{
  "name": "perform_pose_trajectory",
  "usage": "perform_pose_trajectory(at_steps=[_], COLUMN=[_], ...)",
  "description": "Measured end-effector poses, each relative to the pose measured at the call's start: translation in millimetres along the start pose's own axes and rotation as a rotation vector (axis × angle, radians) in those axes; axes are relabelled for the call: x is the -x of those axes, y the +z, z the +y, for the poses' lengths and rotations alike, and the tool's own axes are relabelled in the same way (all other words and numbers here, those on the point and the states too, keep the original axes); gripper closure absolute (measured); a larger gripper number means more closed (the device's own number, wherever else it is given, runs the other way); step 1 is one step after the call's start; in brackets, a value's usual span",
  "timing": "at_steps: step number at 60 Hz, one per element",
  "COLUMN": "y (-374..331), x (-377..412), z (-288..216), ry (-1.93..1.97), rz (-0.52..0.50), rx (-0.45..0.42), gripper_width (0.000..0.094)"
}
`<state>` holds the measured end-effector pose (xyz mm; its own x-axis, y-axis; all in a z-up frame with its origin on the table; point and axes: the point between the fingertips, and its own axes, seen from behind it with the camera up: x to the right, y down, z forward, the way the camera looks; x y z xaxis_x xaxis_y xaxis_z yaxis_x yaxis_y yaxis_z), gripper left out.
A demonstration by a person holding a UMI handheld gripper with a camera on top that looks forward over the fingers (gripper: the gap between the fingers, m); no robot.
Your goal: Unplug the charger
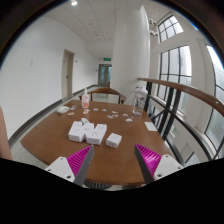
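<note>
Magenta pads on the two fingers sit closest to the lens, and the gripper stands spread wide, with nothing between its jaws but bare tabletop. Just ahead of the fingers the round wooden table stretches away, and past the fingertips lies a cluster of small white blocks, several of them touching or nearly so, with one more white block a little apart on the right. Any of these could be the charger, though from where I stand I cannot make out a plug, a cable or a socket, so which one is plugged in stays unclear. Farther back are a pinkish cup, some scattered papers and a chair at the far rim, then a white column and tall windows. Nothing is gripped yet, so the job looks barely begun. My worry is that the blocks sit so close together that wide-open jaws may close on the wrong one or shove a neighbour aside; pulling at an angle could also drag the strip along instead of freeing the plug.
</note>
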<state>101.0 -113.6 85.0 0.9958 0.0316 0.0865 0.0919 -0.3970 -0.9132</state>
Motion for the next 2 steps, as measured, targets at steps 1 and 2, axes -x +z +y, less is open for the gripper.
perform_pose_trajectory(at_steps=[1,2], y=[-0.5,-2.3], x=[-2.5,-3.9], z=[1.7,2.6], ry=[0.001,0.005], rz=[0.005,0.006], rx=[0.001,0.001], gripper_width=[0.0087,0.0085])
